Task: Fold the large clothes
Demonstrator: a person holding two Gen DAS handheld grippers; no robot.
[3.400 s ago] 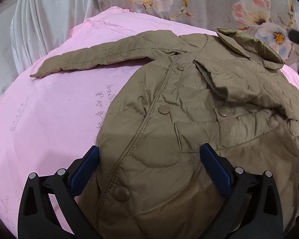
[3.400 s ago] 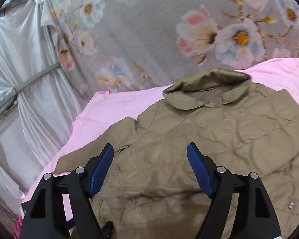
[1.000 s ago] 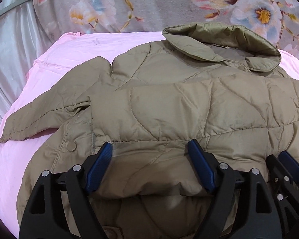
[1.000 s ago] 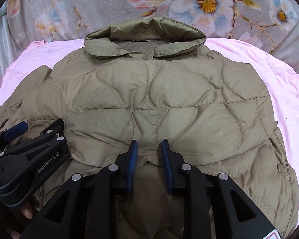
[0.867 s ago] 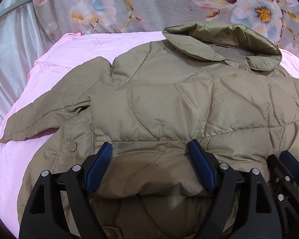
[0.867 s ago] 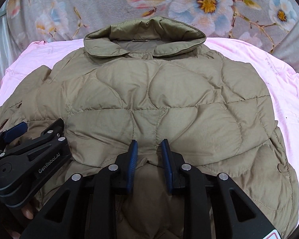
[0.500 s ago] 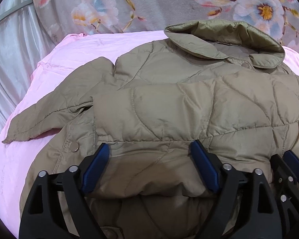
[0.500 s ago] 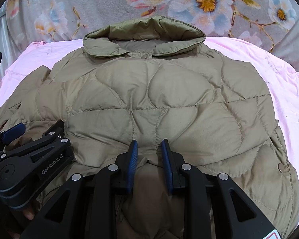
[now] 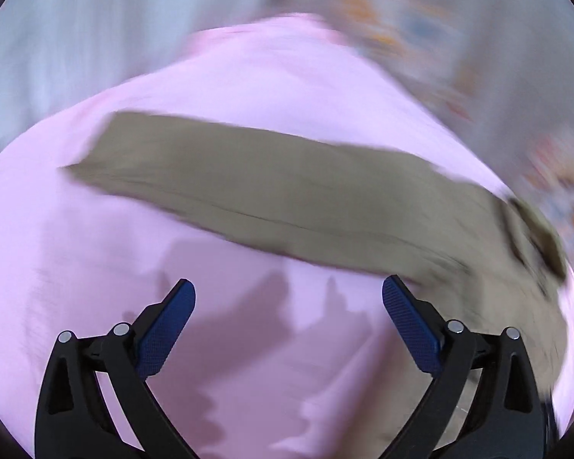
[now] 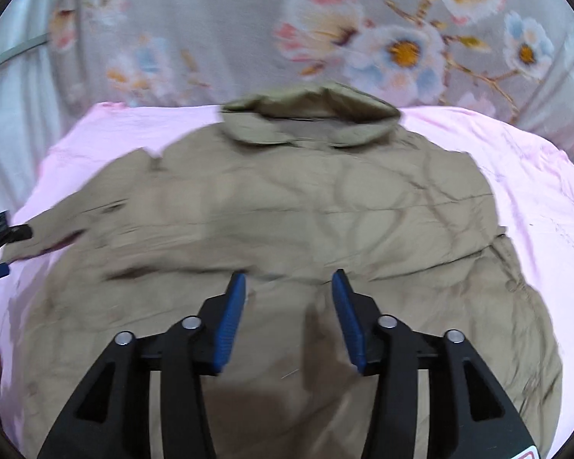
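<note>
Pink sheet (image 10: 535, 199) covers surface; olive quilted jacket (image 10: 306, 206) spread flat on it.

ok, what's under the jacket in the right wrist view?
The olive jacket lies on a pink sheet, which shows around its edges. Whatever lies beneath the jacket's body is covered. The right gripper, jaws opening, has nothing between its pads.
</note>
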